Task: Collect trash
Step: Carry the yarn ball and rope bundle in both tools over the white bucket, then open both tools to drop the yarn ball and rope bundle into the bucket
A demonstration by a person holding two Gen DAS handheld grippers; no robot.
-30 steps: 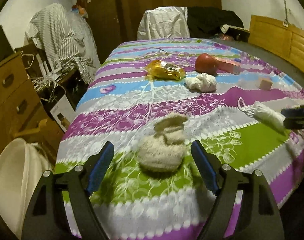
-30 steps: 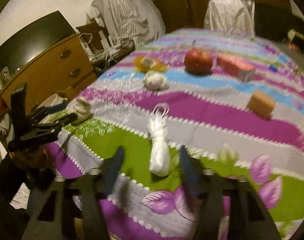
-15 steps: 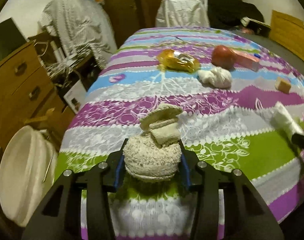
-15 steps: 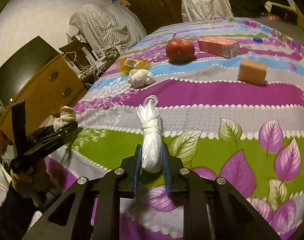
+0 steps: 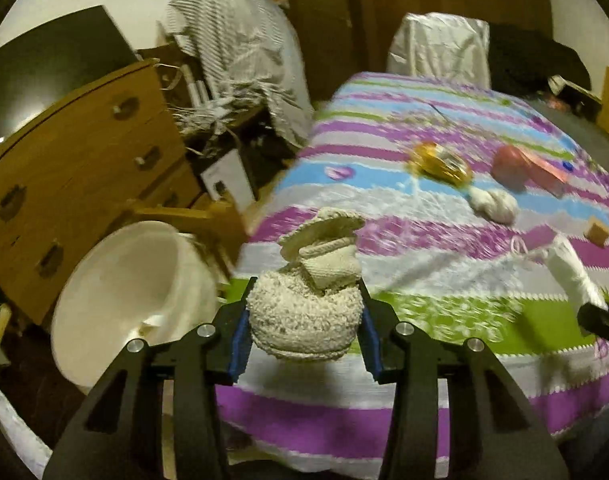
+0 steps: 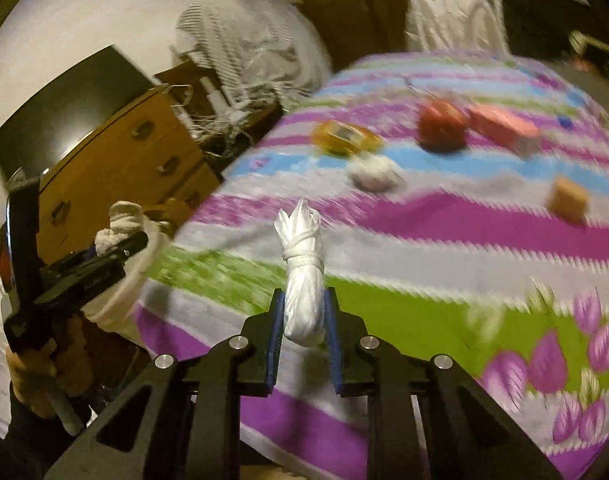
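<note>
My left gripper [image 5: 304,316] is shut on a cream balled-up cloth [image 5: 304,320] and holds it above the bed's near left corner, beside a white bin [image 5: 132,292] on the floor. My right gripper [image 6: 304,316] is shut on a white knotted plastic bag [image 6: 304,280] lifted over the green stripe. The bag also shows in the left wrist view [image 5: 572,272], and the left gripper with the cloth [image 6: 120,224] shows in the right wrist view.
On the striped bedspread [image 5: 424,360] lie a yellow wrapper [image 5: 440,164], a white crumpled wad [image 5: 492,204], a red apple [image 6: 440,124], a pink box [image 6: 504,128] and a tan block [image 6: 568,200]. A wooden dresser [image 5: 72,184] stands left.
Both grippers closed on their items and lifted them. The left gripper swung left toward the white bin; the right gripper rose and turned left too.
</note>
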